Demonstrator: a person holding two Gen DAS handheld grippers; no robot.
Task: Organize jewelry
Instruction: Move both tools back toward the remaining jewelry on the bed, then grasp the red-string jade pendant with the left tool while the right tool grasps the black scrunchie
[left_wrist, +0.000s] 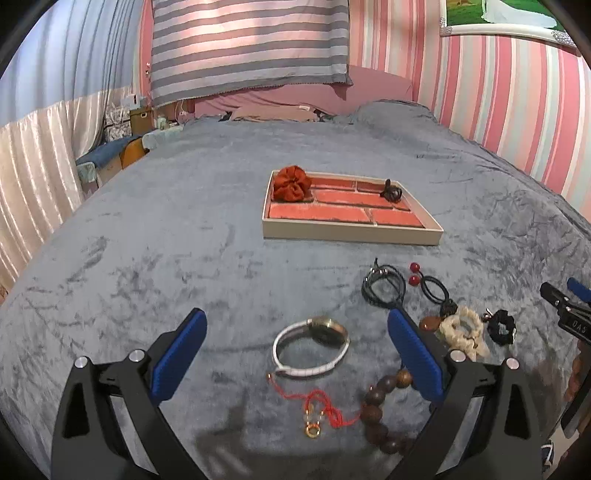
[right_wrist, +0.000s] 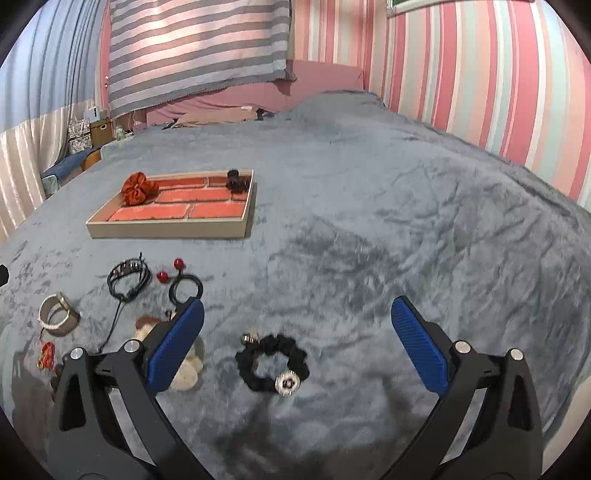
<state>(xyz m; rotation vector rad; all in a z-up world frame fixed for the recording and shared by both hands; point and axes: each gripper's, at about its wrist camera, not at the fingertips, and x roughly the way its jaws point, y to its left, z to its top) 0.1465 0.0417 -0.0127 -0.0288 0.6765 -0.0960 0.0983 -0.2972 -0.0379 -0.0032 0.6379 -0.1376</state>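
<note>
A shallow tray (left_wrist: 351, 233) (right_wrist: 166, 229) with a red brick-pattern floor lies on the grey bedspread, holding an orange scrunchie (left_wrist: 291, 183) (right_wrist: 138, 189) and a dark hair clip (left_wrist: 392, 191) (right_wrist: 236, 180). My left gripper (left_wrist: 297, 334) is open above a white-strapped watch (left_wrist: 314, 345) (right_wrist: 59, 314); a red cord charm (left_wrist: 321, 408) and a brown bead bracelet (left_wrist: 380, 406) lie nearer. My right gripper (right_wrist: 297, 321) is open over a black scrunchie (right_wrist: 273, 362) (left_wrist: 501, 326) with a silver charm. It also shows at the right edge of the left wrist view (left_wrist: 563, 295).
Between the two grippers lie a black cord bracelet (left_wrist: 382, 286) (right_wrist: 127, 278), a black hair tie with red balls (left_wrist: 432, 286) (right_wrist: 183, 282) and a cream scrunchie (left_wrist: 463, 330) (right_wrist: 186, 371). Pink striped wall (right_wrist: 480, 74) bounds the bed on the right; curtains (left_wrist: 33, 147) hang left.
</note>
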